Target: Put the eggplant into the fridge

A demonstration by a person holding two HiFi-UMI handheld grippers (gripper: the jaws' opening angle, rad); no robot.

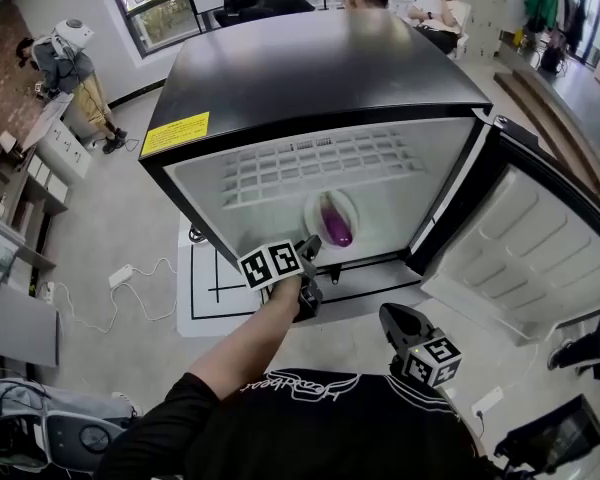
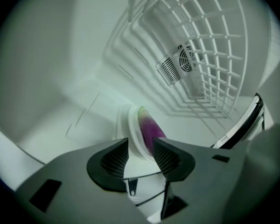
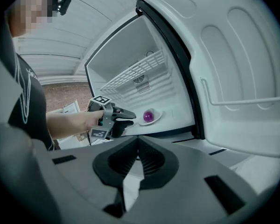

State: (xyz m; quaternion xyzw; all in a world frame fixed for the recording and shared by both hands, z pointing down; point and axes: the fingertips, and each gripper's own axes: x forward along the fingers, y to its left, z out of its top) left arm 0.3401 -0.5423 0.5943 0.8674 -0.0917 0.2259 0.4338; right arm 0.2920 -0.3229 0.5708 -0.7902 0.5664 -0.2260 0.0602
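A purple eggplant (image 1: 335,225) lies on a white plate (image 1: 311,211) on the floor of the open fridge (image 1: 320,68). My left gripper (image 1: 310,251) is at the fridge's front edge, just short of the plate. In the left gripper view its jaws stand open (image 2: 141,148), with the plate rim (image 2: 133,129) and the eggplant (image 2: 150,127) just beyond the tips and nothing pressed between them. The right gripper view shows it apart from the plate (image 3: 157,117). My right gripper (image 1: 390,318) hangs back outside the fridge, shut (image 3: 137,141) and empty.
The fridge door (image 1: 520,248) swings wide open to the right. A white wire shelf (image 1: 320,163) spans the cabinet above the plate, with a fan vent (image 2: 182,62) on the back wall. A lined floor mat (image 1: 215,288) and a cable (image 1: 145,283) lie to the left. People sit behind the fridge.
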